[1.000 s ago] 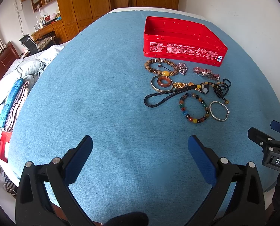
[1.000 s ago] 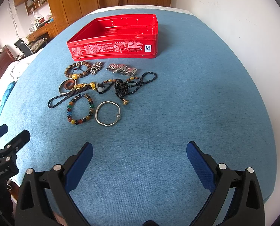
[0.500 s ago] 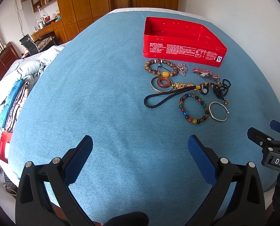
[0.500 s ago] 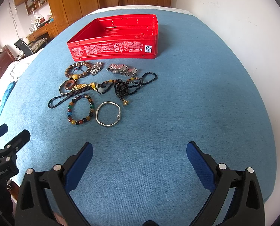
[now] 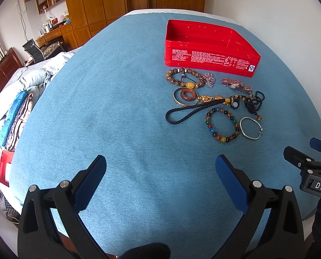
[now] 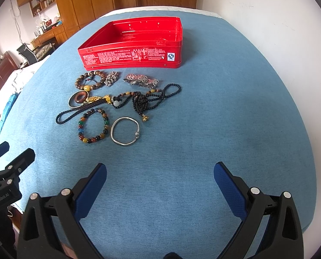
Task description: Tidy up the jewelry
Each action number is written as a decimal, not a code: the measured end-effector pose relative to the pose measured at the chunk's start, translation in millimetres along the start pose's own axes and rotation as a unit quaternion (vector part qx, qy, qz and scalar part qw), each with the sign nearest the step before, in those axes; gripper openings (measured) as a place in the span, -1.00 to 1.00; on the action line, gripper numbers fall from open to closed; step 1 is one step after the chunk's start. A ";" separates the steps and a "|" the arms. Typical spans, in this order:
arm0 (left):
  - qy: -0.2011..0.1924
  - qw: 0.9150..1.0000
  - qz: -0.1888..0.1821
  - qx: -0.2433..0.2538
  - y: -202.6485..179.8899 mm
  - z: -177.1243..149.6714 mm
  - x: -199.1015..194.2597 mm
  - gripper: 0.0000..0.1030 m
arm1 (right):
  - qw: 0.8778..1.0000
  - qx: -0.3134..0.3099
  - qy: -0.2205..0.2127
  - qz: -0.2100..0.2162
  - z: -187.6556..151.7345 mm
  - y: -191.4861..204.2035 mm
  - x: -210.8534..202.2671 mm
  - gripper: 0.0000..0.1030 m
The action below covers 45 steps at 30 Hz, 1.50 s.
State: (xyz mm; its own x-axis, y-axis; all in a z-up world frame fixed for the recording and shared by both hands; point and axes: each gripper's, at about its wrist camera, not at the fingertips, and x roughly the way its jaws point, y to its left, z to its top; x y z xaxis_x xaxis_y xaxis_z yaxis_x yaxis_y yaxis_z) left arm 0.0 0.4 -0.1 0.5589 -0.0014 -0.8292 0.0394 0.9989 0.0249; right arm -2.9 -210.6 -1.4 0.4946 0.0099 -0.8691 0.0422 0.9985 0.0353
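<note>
Starting at the left of the pile, the black braided cord (image 6: pixel 74 113) trails toward us, and its far end runs in among the gold charm (image 6: pixel 93 99) and the red ring (image 6: pixel 81 96); we judge that lifting it alone would drag those neighbours along. Next, the multicoloured bead bracelet (image 6: pixel 93 125) and the silver bangle (image 6: pixel 124 131) lie just beside each other, so a wide bite could catch both. Further right, the black bead necklace (image 6: pixel 151 99) is heaped and looped, and it may snag or spill outside the red tin (image 6: pixel 130 59), which sits open and empty behind everything on the blue cloth (image 6: pixel 203 129).

Our left gripper (image 5: pixel 160 167) hovers low over bare cloth, well short of the jewelry, its jaws spread wide and holding nothing. Our right gripper (image 6: pixel 160 173) hangs level beside it, likewise gaping and empty, pointed toward the tin with the pile ahead and to its left.
</note>
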 end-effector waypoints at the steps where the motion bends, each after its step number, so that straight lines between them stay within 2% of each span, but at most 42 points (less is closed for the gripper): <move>1: 0.000 1.000 0.000 0.000 0.0 0.0 -0.1 0.94 | 1.000 0.000 0.000 0.000 -0.1 0.0 -0.3 0.93; 18: 0.002 1.000 -0.001 -0.001 1.5 2.6 -0.9 0.94 | 1.000 -0.002 0.003 0.003 2.7 1.2 2.8 0.92; 25: 0.007 1.000 -0.004 -0.005 7.4 4.8 10.5 0.94 | 1.000 -0.009 0.001 0.024 10.8 -0.5 6.7 0.92; 28: 0.008 1.000 -0.018 -0.017 16.1 8.2 14.6 0.94 | 0.999 -0.018 0.011 0.035 16.3 -2.1 11.7 0.92; 32: 0.002 0.999 -0.024 -0.039 27.1 17.4 21.3 0.94 | 0.998 -0.019 0.026 0.057 23.5 -6.9 18.6 0.92; 36: 0.022 0.998 -0.048 -0.043 35.0 32.1 31.5 0.94 | 0.996 -0.013 0.034 0.077 37.2 -14.1 22.3 0.92; 39: 0.037 0.996 -0.070 -0.047 39.3 48.1 42.2 0.93 | 0.992 0.001 0.037 0.120 51.4 -20.6 27.9 0.91; 41: 0.034 0.995 -0.072 -0.052 41.8 60.1 47.1 0.92 | 0.989 0.019 0.038 0.139 62.8 -25.8 32.6 0.81; 45: 0.031 0.995 -0.065 -0.062 44.6 85.9 57.0 0.92 | 0.989 0.021 0.037 0.138 89.7 -27.2 42.8 0.72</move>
State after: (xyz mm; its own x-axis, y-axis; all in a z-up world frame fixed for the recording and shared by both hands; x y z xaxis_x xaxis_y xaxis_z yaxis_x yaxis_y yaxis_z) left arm 104.7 40.9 1.7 0.5031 -0.1321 -0.8541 0.0032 0.9885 -0.1510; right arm 95.0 -242.2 4.7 0.4268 0.2881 -0.8573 -0.0484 0.9538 0.2964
